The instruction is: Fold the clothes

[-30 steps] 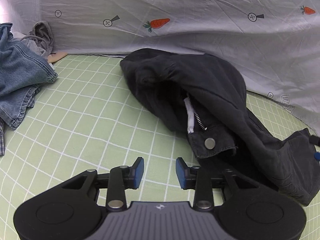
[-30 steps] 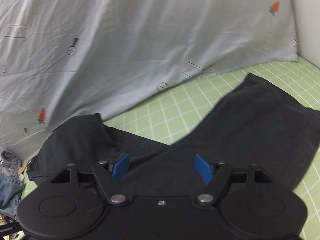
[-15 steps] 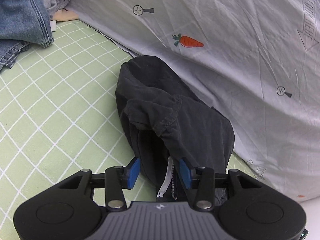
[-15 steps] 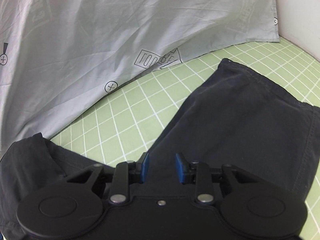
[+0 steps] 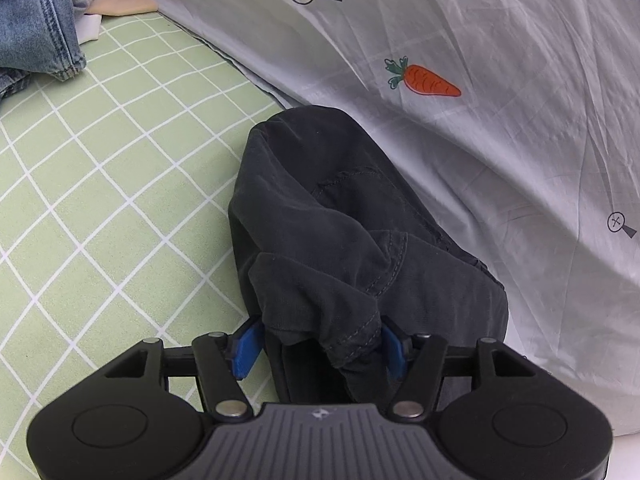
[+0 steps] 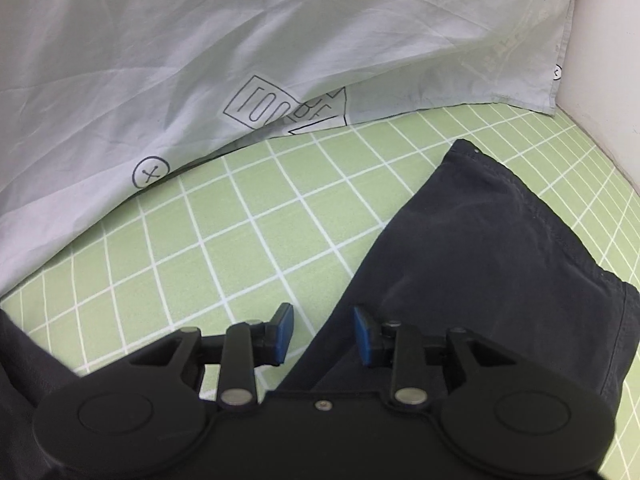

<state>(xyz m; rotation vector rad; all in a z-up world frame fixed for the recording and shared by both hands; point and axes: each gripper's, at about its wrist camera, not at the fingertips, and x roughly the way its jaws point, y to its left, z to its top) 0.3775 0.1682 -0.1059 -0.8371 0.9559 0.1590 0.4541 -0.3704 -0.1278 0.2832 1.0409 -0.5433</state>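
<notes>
Black trousers (image 5: pixel 320 220) lie bunched on the green checked sheet (image 5: pixel 100 200), against a grey quilt. My left gripper (image 5: pixel 320 346) points down at their near end. A crumpled fold fills the gap between its blue pads (image 5: pixel 248 344) while the jaws are opening, and I see no squeeze on the cloth. In the right wrist view a trouser leg (image 6: pixel 500 264) lies flat, hem toward the far right. My right gripper (image 6: pixel 323 334) hovers over the leg's left edge. That edge runs between its pads, which stand apart from the cloth as the jaws open slightly.
The grey quilt with carrot prints (image 5: pixel 480 80) is heaped along the far side and also fills the back of the right wrist view (image 6: pixel 200 60). Blue denim jeans (image 5: pixel 36 28) and other clothes lie at the far left. A white wall (image 6: pixel 600 60) borders the sheet on the right.
My left gripper rolled and moved onto the bunched end of the trousers, its jaws widening around a fold. My right gripper shifted to the leg's left edge, its jaws now much narrower.
</notes>
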